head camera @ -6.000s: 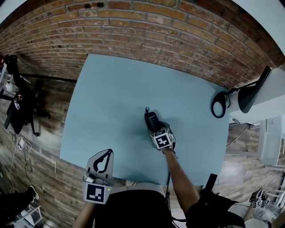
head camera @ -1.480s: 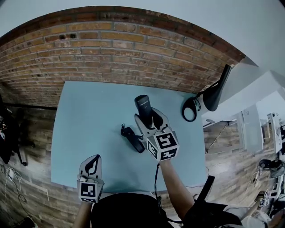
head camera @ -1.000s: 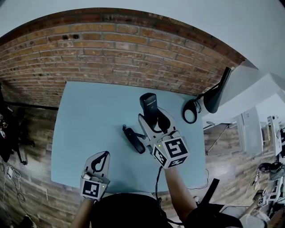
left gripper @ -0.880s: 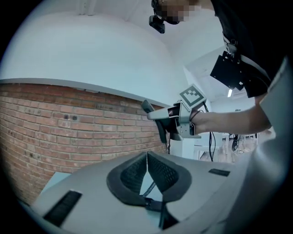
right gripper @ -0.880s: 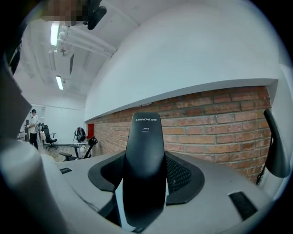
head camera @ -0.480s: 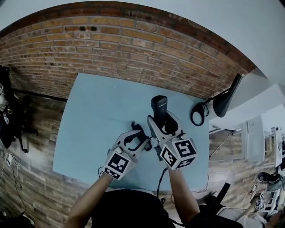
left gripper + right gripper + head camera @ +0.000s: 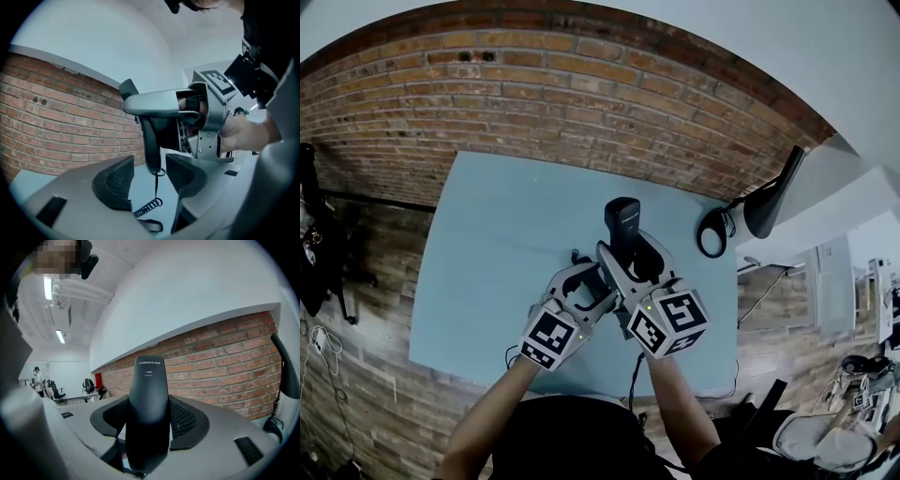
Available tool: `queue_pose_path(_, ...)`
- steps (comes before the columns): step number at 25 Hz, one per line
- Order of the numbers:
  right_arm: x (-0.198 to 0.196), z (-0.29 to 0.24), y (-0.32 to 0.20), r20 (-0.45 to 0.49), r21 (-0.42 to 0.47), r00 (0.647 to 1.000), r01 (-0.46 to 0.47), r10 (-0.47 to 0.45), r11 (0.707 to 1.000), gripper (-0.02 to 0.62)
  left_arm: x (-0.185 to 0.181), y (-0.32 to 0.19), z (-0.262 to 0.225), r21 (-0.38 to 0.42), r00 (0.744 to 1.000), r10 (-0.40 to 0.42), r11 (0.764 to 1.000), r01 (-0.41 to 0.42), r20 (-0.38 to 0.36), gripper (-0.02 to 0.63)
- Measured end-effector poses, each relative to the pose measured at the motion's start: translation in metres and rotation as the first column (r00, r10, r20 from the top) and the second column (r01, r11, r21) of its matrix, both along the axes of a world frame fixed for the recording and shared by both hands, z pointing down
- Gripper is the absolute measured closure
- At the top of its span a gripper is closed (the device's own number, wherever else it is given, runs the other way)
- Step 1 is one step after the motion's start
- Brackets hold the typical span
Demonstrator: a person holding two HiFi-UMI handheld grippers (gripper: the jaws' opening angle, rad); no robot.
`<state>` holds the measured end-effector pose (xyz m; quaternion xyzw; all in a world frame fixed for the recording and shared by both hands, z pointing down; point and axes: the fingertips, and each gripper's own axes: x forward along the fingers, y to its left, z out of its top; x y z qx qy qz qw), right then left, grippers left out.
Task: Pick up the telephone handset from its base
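Two grippers were crowded together over the middle of the light blue table [image 7: 497,244], pretty much side by side. The right gripper [image 7: 630,253] was clamped on the black telephone handset [image 7: 623,220], pads pressed to both of its sides. It held the handset upright and lifted clear of the tabletop, in front of the brick wall [image 7: 534,84].

The left gripper [image 7: 594,285] sat just beside it. Its jaws had just been opening and stood wide apart, gripping nothing. In the left gripper view, the handset's lower end hung in line with the gap between those jaws but a bit beyond them, touching neither pad. The coiled cord [image 7: 149,207] dropped from it through that gap to a dark shape on the table, the telephone base [image 7: 151,226] as far as I could make out. From above, the left gripper covered nearly all of that base.

The right gripper's body and the person's right hand [image 7: 243,133] filled the space straight ahead of the left one, so it was tight in there. Near the table's far right corner stood a black lamp-like thing [image 7: 769,202] with a ring-shaped foot [image 7: 712,232], well apart from the phone. The table stood on a wood floor [image 7: 356,375].
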<state>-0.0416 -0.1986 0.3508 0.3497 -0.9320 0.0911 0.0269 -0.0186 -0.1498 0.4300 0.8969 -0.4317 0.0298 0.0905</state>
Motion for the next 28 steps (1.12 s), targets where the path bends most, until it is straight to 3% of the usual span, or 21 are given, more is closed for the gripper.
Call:
queue_pose_path(5,-0.002,0.002,0.006,0.028,-0.018,1.000,0.010,-0.009,1.000,0.348,0.003,-0.002,-0.002,0.013,1.000,-0.019,1.000,0.018,0.010,0.374)
queue_pose_path(9,-0.003,0.004,0.008,0.032,-0.025,0.999,0.021,-0.020,0.999,0.348,0.003,-0.002,-0.003,0.028,0.999,-0.026,0.999,0.025,0.031,0.459)
queue_pose_path(12,-0.004,0.004,0.012,0.029,-0.012,0.998,0.054,-0.054,0.998,0.347,0.001,-0.001,-0.001,0.033,0.998,-0.034,0.999,0.033,0.044,0.462)
queue_pose_path(22,0.000,-0.016,0.037,0.030,0.155,0.982,0.180,-0.186,0.971,0.337,-0.002,0.008,-0.019,0.141,0.997,-0.032,0.990,0.021,0.073,0.463)
queue_pose_path(28,0.018,-0.034,0.051,0.091,0.256,0.970,0.195,-0.225,0.947,0.337,-0.019,0.009,-0.035,0.149,0.996,-0.086,0.985,0.082,0.018,0.463)
